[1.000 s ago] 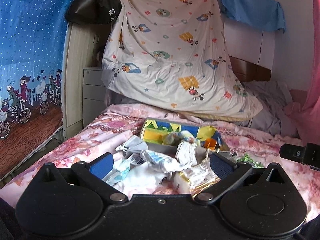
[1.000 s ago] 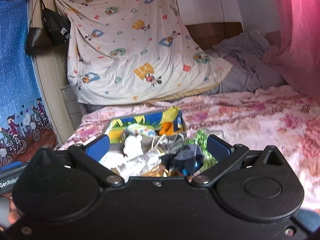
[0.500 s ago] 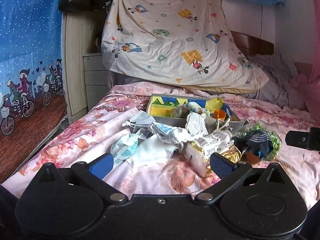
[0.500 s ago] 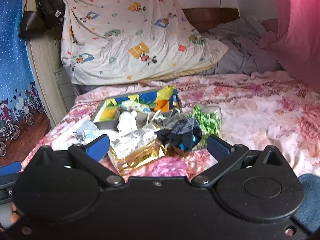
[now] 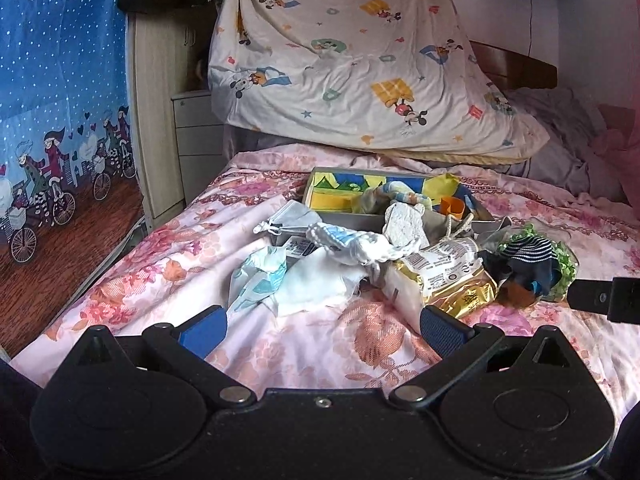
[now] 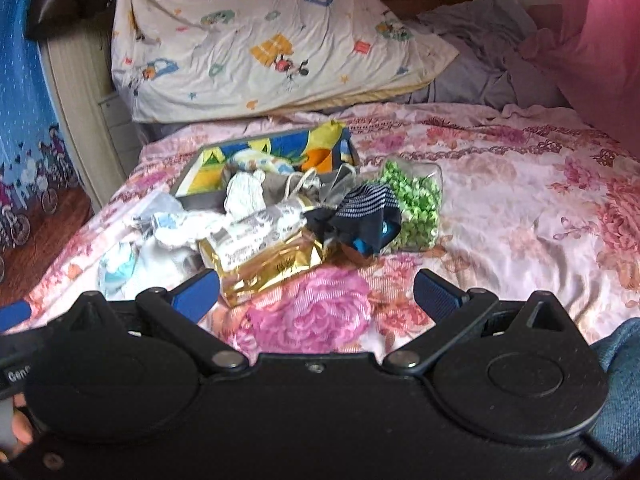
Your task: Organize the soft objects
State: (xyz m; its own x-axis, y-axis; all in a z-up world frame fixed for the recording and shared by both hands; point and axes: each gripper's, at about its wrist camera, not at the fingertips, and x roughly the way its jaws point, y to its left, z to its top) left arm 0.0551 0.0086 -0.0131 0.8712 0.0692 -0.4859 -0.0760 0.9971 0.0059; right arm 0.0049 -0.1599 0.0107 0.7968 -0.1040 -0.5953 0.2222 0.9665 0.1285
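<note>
A pile of soft things lies on the floral bed: a white cloth (image 5: 316,288), a pale blue face mask (image 5: 256,280), a gold foil bag (image 5: 444,280) (image 6: 260,256), a dark striped sock (image 5: 528,260) (image 6: 360,216) and a clear bag of green bits (image 6: 412,208). Behind them stands a grey box (image 5: 332,216) (image 6: 200,196) with a colourful lining, holding more soft items. My left gripper (image 5: 324,324) is open and empty, just short of the pile. My right gripper (image 6: 316,292) is open and empty, in front of the gold bag.
A Mickey-print quilt (image 5: 360,68) hangs behind the box. Grey bedding (image 6: 488,68) is bunched at the far right and a pink curtain (image 6: 600,32) hangs beside it. A wooden cabinet (image 5: 160,120) and a blue printed wall hanging (image 5: 60,100) stand left of the bed.
Both grippers have pulled back and tilted down, so the pile now lies farther ahead and more of the bedspread shows. Both stay open and empty.
</note>
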